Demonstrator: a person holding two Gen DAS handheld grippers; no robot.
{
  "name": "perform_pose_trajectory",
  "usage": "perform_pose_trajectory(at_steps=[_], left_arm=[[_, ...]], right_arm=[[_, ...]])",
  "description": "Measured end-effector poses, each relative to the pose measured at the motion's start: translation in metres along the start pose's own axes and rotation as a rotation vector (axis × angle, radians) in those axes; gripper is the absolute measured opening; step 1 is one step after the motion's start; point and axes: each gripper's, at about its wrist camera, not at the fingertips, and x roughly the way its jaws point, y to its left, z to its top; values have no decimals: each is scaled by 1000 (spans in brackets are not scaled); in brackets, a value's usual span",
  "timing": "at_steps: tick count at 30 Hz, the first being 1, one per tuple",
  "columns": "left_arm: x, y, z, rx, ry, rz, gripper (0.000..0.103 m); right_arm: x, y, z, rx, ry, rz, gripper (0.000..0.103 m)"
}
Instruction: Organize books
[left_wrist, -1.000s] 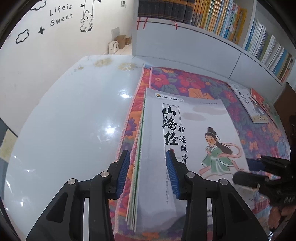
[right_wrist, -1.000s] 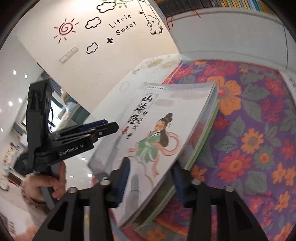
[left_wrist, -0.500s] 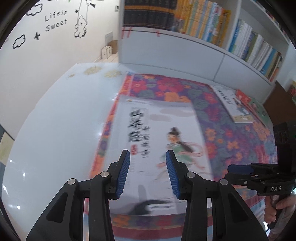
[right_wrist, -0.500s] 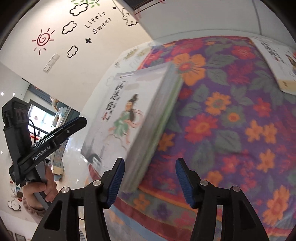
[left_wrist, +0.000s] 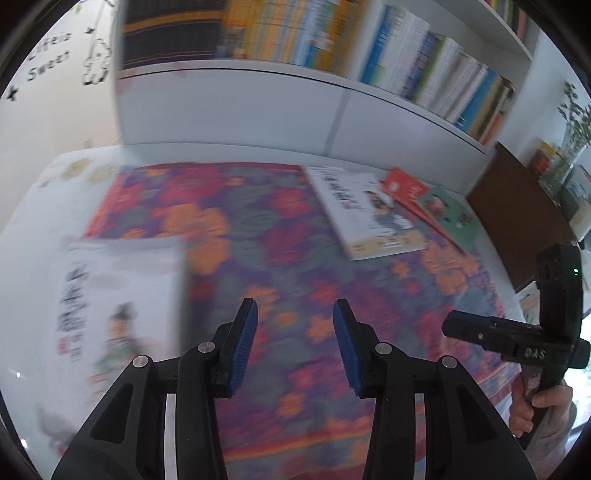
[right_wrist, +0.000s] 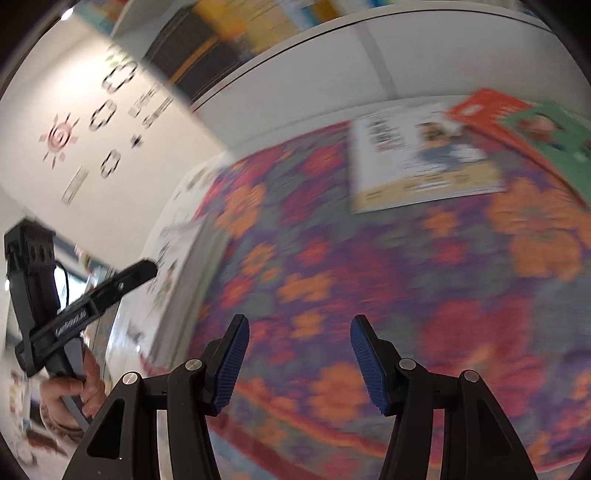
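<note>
Both tools stand released above the flowered cloth (left_wrist: 258, 236) on the counter (left_wrist: 22, 258). The left tool (left_wrist: 295, 325) and the right tool (right_wrist: 300, 347) hold nothing; the right one's jaws have just been opening. The stack of books (left_wrist: 118, 306) lies at nine o'clock of the left tool. Three loose books (left_wrist: 365, 214) lie at one o'clock, near the bookshelf (left_wrist: 332, 48).

Glossy white tabletop (left_wrist: 26, 236), woven floral cloth mat (left_wrist: 258, 229), glossy paper book cover (left_wrist: 369, 214), ribbed blue fingers (left_wrist: 245, 343)
</note>
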Motion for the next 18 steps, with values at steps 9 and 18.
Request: perform_pose_trajectory(at_steps=[9, 18], left_arm=[[72, -88, 5, 65, 74, -96, 40], [113, -103, -19, 70, 162, -132, 40]], right_arm=[[-44, -152, 35, 275, -109, -56, 55], [-55, -263, 68, 591, -229, -54, 52]])
